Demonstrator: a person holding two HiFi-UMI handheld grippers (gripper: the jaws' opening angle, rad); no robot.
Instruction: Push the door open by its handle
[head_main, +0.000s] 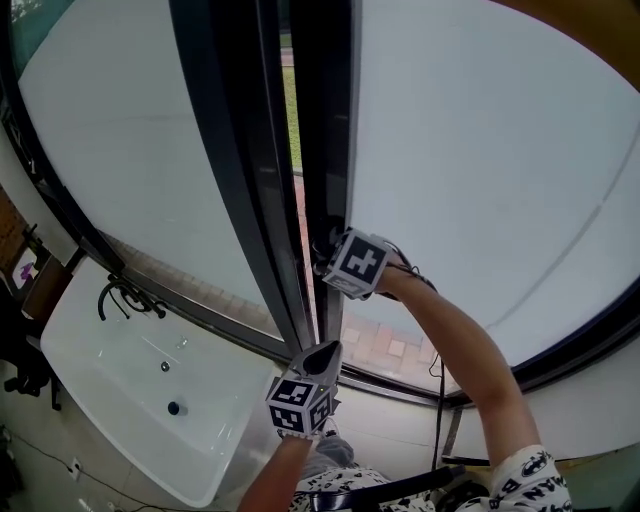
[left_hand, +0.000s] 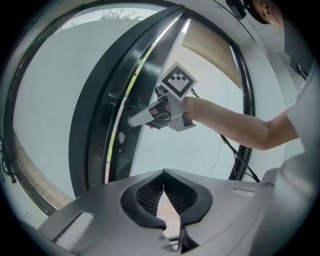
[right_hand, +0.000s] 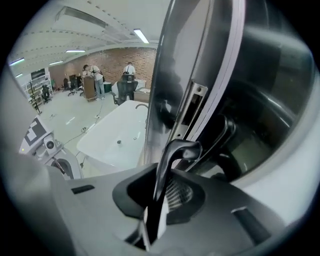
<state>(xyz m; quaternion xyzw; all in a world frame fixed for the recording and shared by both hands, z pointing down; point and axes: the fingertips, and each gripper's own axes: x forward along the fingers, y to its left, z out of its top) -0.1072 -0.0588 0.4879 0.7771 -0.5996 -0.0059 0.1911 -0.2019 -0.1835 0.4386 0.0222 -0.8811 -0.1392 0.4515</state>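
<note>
While the right gripper (right_hand: 158, 207) clamps the half-hidden door handle (right_hand: 176, 151) in its fingers, the left gripper (left_hand: 163, 189) is closed, empty.

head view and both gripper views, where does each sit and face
Head view: on the person's head, steeply down at the glass door; both forearms, left tongs, right tongs show.
Left gripper view: on the left tongs, facing the door; its shut jaws and the right arm show.
Right gripper view: on the right tongs, facing the door; jaws clamp the door handle.
Head and right gripper views share the bathtub.
</note>
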